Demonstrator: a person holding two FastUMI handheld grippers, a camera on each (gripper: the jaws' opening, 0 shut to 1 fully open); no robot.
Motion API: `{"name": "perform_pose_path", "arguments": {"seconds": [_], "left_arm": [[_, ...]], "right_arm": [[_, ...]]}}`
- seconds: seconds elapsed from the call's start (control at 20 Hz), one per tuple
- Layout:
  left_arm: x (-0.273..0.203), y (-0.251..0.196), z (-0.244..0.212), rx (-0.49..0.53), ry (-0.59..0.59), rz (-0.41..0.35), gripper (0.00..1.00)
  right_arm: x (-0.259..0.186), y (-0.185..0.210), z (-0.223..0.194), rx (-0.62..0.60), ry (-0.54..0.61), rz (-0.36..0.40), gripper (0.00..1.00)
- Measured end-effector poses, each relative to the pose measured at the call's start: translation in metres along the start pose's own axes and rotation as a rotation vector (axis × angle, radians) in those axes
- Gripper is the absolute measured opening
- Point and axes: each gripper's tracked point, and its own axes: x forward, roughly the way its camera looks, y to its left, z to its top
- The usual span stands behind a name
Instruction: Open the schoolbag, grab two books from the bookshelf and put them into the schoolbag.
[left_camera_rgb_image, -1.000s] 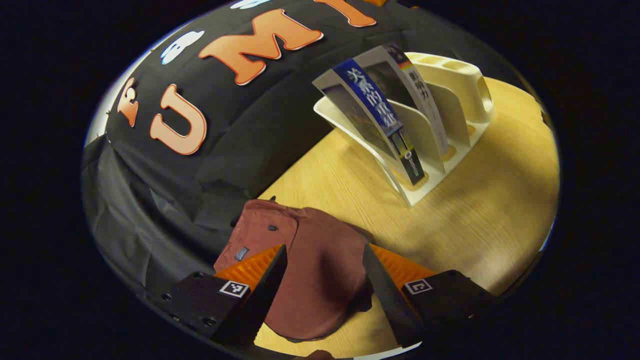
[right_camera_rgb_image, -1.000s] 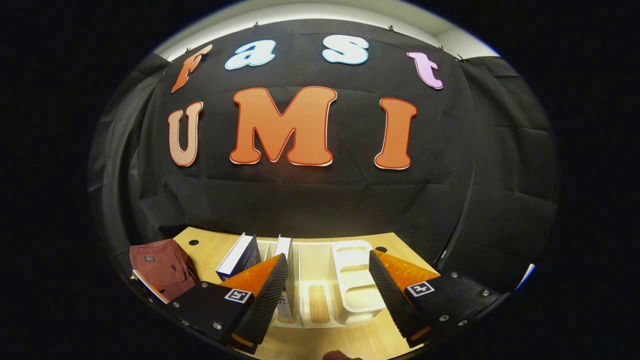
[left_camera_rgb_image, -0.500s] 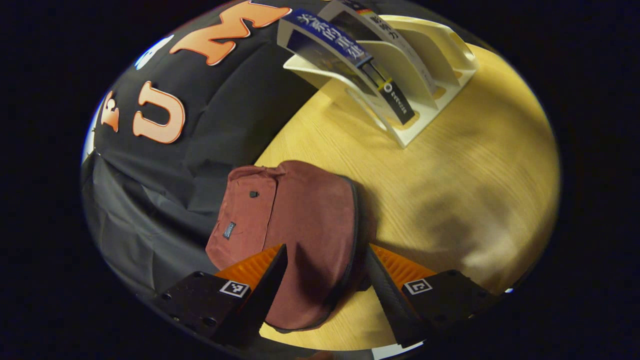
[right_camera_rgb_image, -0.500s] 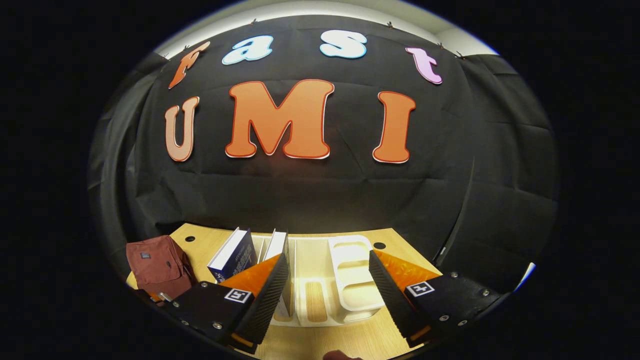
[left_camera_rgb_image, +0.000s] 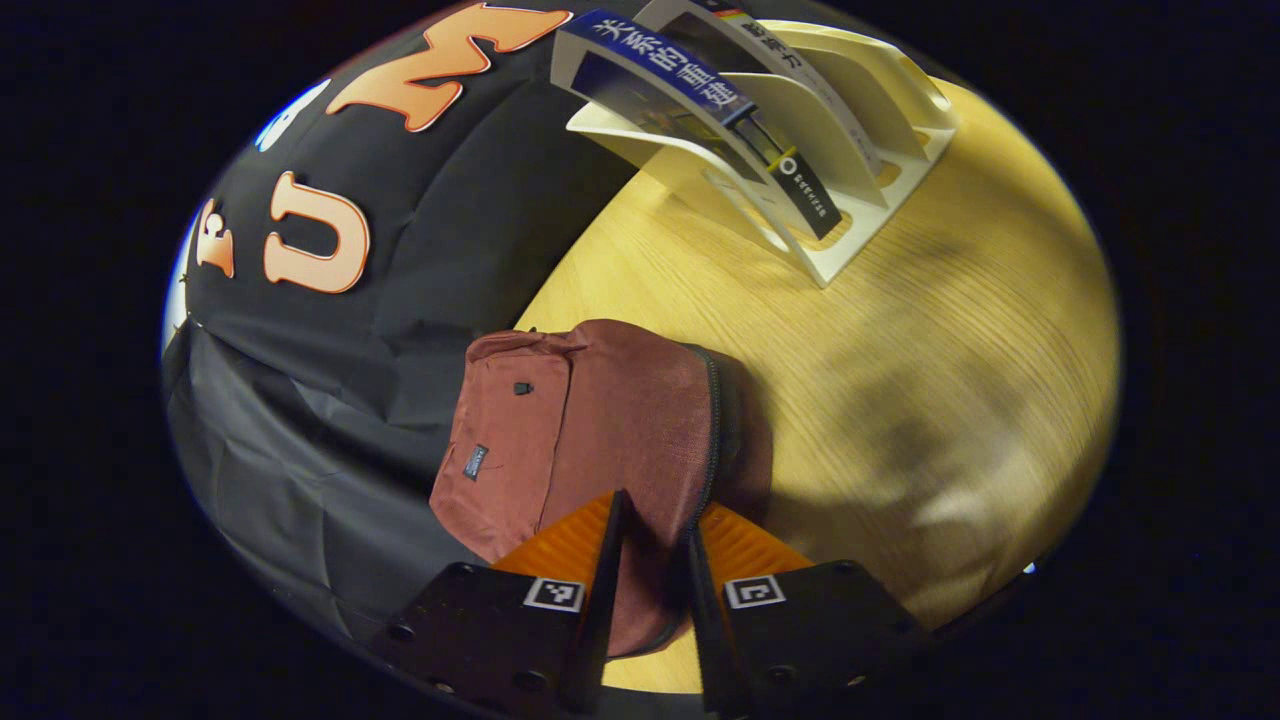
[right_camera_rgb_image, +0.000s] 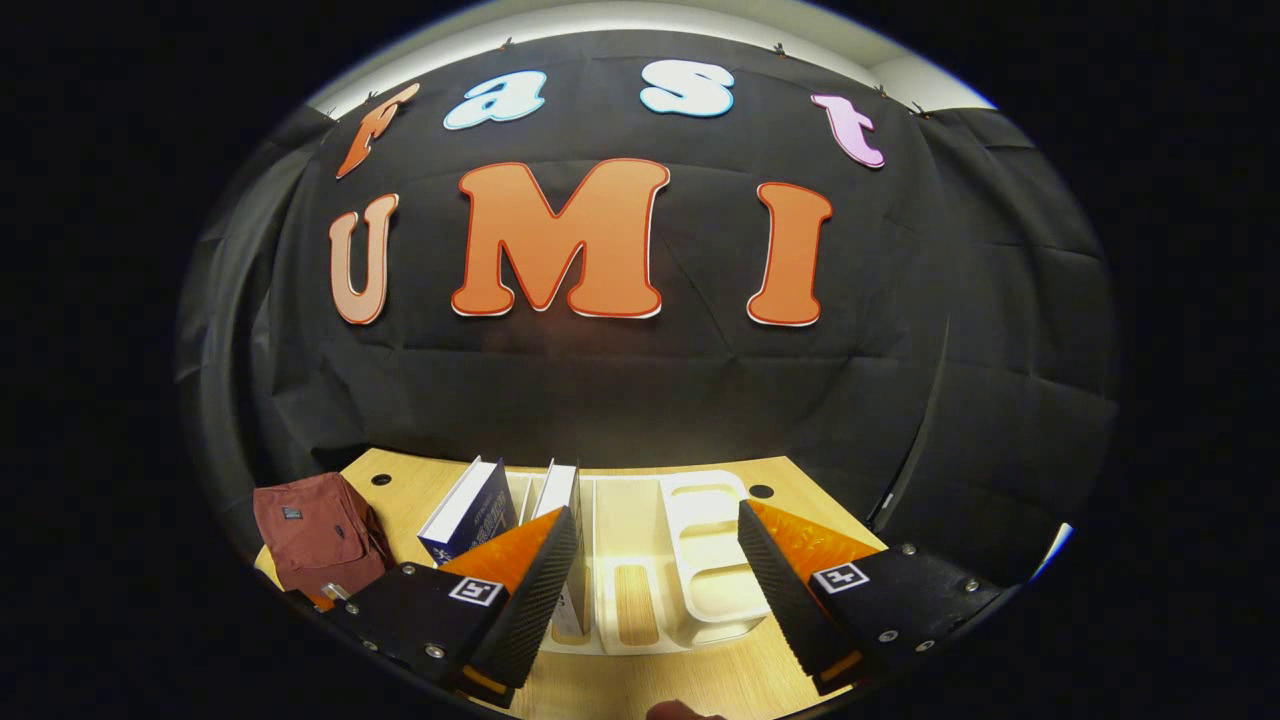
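Note:
The dark red schoolbag (left_camera_rgb_image: 590, 420) lies flat on the wooden table (left_camera_rgb_image: 950, 350), its zipper running along its right edge. My left gripper (left_camera_rgb_image: 652, 530) is shut on the schoolbag's near edge by the zipper, with fabric pinched between the fingers. The white bookshelf (left_camera_rgb_image: 850, 250) stands farther back, holding a blue-spined book (left_camera_rgb_image: 680, 85) and a white-spined book (left_camera_rgb_image: 795, 78), both leaning. In the right gripper view, my right gripper (right_camera_rgb_image: 655, 560) hangs open above the table in front of the bookshelf (right_camera_rgb_image: 700, 560), with the blue book (right_camera_rgb_image: 470, 510), the second book (right_camera_rgb_image: 560, 490) and the schoolbag (right_camera_rgb_image: 310, 530) to its left.
The black cloth wall (right_camera_rgb_image: 640, 400) closes the table's far side, right behind the bag and shelf. The shelf's right-hand compartments (right_camera_rgb_image: 705, 510) hold nothing. Bare tabletop (right_camera_rgb_image: 640, 680) lies between the shelf and the near edge.
My left gripper's fingers have closed from wide open onto the schoolbag's near edge. The right gripper has hardly moved.

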Motion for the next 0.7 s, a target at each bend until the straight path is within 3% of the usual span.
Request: {"name": "perform_pose_path", "arguments": {"seconds": [0.2, 0.45, 0.7], "left_arm": [[0.010, -0.005, -0.004, -0.012, 0.041, -0.124, 0.14], [0.003, 0.017, 0.006, -0.097, 0.043, -0.239, 0.07], [-0.010, 0.061, 0.019, -0.103, -0.010, -0.301, 0.05]], "right_arm": [[0.000, 0.005, 0.004, -0.004, -0.001, 0.005, 0.97], [0.002, 0.022, 0.018, -0.046, 0.006, 0.034, 0.96], [0.013, 0.051, 0.028, -0.096, 0.063, 0.076, 0.97]]}}
